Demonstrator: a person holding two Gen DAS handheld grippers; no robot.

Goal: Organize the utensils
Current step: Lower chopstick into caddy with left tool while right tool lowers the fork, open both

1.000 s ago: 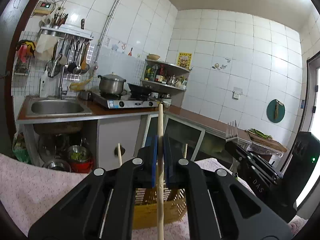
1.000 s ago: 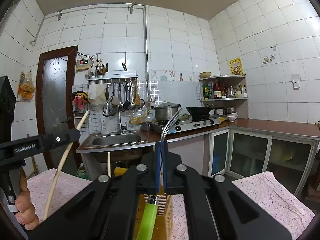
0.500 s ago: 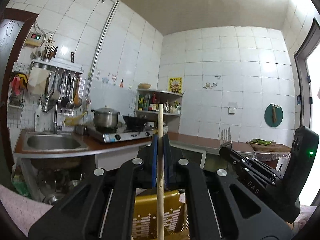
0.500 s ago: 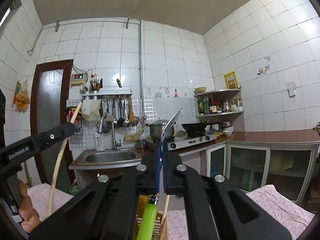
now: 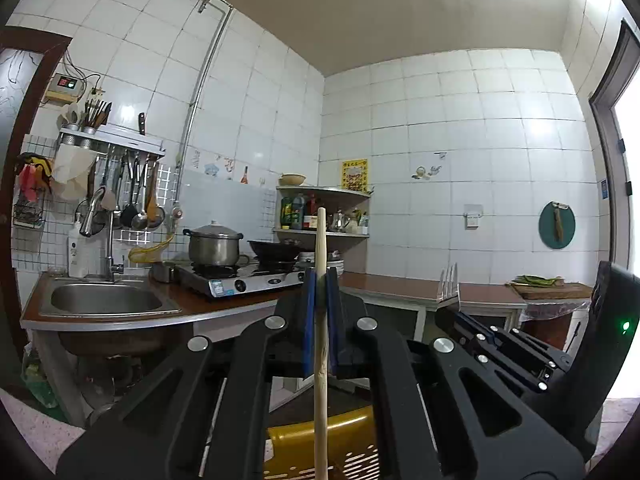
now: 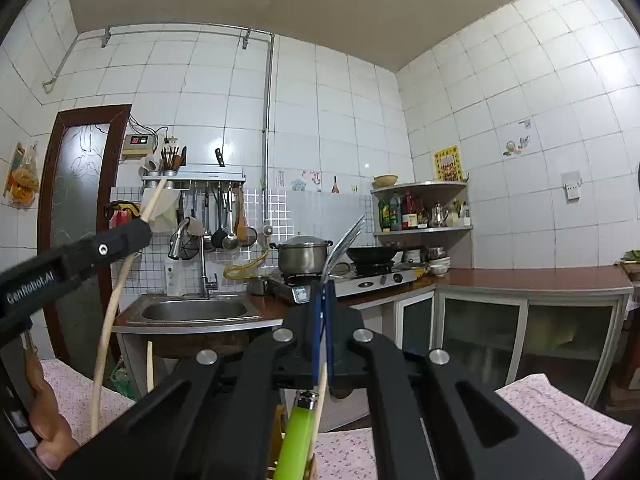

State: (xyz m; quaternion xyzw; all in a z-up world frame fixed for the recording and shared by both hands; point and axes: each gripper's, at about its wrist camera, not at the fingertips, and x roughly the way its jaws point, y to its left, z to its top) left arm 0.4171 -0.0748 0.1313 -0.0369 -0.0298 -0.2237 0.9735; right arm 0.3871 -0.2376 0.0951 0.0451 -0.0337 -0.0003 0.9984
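Note:
My left gripper is shut on a wooden chopstick that stands upright between its blue pads. Below it is a yellow slotted utensil basket. My right gripper is shut on a fork with a green handle, its metal tines pointing up. In the left wrist view the right gripper is at the right with the fork tines above it. In the right wrist view the left gripper is at the left, holding the chopstick. Both are raised above the basket.
A table with a pink floral cloth lies below. Behind are a sink, a gas stove with a steel pot and a wok, a corner shelf of bottles, and a counter with glass-door cabinets.
Both grippers have risen with their utensils; the basket and table have dropped lower in both views. More ceiling shows now.

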